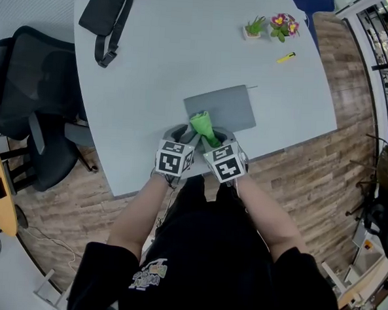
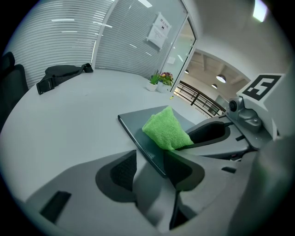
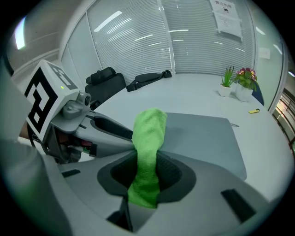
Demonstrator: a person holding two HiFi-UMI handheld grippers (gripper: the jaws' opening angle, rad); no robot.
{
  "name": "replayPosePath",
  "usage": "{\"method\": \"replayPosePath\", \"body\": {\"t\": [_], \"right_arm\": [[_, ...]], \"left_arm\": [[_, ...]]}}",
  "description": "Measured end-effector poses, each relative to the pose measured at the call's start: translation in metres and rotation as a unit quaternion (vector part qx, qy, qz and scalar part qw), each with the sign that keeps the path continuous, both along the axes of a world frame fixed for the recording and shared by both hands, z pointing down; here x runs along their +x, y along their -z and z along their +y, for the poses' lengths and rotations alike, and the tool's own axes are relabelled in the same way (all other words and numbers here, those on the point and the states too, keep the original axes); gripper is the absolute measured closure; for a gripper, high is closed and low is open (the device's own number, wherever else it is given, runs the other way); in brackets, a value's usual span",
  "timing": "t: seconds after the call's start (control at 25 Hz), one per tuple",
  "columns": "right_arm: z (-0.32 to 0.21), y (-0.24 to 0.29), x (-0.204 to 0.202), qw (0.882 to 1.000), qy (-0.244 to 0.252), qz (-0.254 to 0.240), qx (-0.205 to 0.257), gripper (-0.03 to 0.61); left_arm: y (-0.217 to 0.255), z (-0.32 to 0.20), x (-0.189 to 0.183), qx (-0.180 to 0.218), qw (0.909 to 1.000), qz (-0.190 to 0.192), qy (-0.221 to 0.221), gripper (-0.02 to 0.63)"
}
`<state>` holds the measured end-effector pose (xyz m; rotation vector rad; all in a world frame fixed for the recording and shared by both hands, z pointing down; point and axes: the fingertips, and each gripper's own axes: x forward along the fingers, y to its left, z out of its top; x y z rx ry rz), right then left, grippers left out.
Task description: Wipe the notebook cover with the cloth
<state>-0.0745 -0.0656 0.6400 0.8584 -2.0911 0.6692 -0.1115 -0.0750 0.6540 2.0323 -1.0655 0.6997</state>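
Observation:
A grey notebook (image 1: 228,105) lies flat near the front edge of the pale table (image 1: 160,70). My right gripper (image 1: 216,140) is shut on a green cloth (image 1: 202,124). The cloth (image 3: 148,138) stands up out of the right gripper (image 3: 146,177) over the near edge of the notebook (image 3: 207,138). My left gripper (image 1: 180,136) sits at the notebook's near left corner. In the left gripper view that corner of the notebook (image 2: 138,129) pokes between the jaws of the left gripper (image 2: 154,171), against the right jaw and clear of the left pad. The cloth (image 2: 166,129) rests on the cover.
A black bag (image 1: 109,15) lies at the table's far left. Two small potted plants (image 1: 254,27) (image 1: 284,25) and a yellow marker (image 1: 286,57) are at the far right. Black office chairs (image 1: 27,88) stand left of the table. Wooden floor surrounds it.

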Motion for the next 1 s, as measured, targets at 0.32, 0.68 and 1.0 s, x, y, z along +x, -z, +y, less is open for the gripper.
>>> {"method": "replayPosePath", "body": {"t": [0.32,0.68,1.0], "right_arm": [[-0.001,0.001,0.001,1.000,0.005,0.001,-0.003,0.466],[-0.003,0.000,0.005,1.000,0.003,0.000,-0.004,0.466],[-0.007,-0.001,0.021,1.000,-0.005,0.014,0.001,0.466]], "left_arm": [[0.001,-0.001,0.000,-0.003,1.0000,0.002,0.005,0.431],[0.000,-0.003,-0.002,-0.008,0.9998,0.007,0.019,0.439],[0.000,-0.003,-0.003,-0.012,0.9995,0.012,0.026,0.449]]}}
